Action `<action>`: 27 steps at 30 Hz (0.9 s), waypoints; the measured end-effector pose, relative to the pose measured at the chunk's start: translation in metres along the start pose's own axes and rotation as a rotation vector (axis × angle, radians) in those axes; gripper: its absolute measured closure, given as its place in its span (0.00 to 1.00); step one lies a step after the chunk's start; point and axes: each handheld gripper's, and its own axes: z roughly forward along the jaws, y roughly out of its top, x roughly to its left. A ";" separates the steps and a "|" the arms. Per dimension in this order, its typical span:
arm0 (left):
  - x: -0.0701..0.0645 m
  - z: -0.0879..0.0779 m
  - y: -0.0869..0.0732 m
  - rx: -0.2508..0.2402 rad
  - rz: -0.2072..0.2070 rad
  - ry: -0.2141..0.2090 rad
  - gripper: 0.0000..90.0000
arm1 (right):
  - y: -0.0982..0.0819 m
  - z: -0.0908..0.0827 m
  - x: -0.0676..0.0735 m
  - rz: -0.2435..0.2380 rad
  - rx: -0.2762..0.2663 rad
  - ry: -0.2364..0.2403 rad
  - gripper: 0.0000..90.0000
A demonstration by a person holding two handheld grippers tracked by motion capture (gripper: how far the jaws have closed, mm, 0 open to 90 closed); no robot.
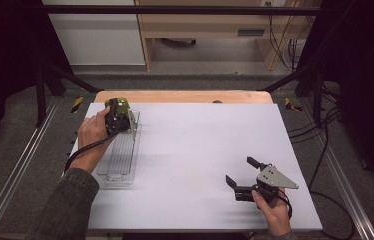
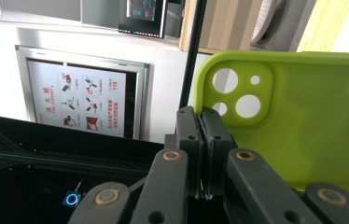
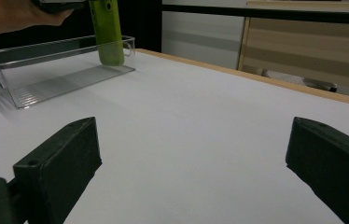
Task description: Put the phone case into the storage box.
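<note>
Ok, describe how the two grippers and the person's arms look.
Both grippers are black with blocky fingers on linked bars with brass-coloured pivots. The left gripper trails a black cable along the forearm, which wears a dark grey-green sleeve. The right gripper carries a grey three-cornered plate with small holes and also trails a black cable.

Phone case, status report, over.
Left gripper shut on green phone case, case upright over far end of clear bin. Right gripper open, idle on table. Nothing in the way.
</note>
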 end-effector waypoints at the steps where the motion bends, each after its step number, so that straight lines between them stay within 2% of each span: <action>1: 0.000 0.000 0.000 0.000 0.001 0.001 0.97 | 0.000 0.000 0.000 0.000 0.000 0.001 0.03; 8: 0.000 0.002 0.003 -0.003 0.019 -0.005 0.97 | 0.000 0.000 0.000 -0.001 0.000 -0.001 0.03; 24: -0.001 0.003 0.003 -0.012 0.013 -0.012 0.97 | 0.000 0.000 0.000 0.001 0.001 0.000 0.03; 27: -0.002 0.004 0.003 -0.014 0.026 -0.012 0.97 | 0.000 0.000 0.000 0.000 0.001 0.001 0.03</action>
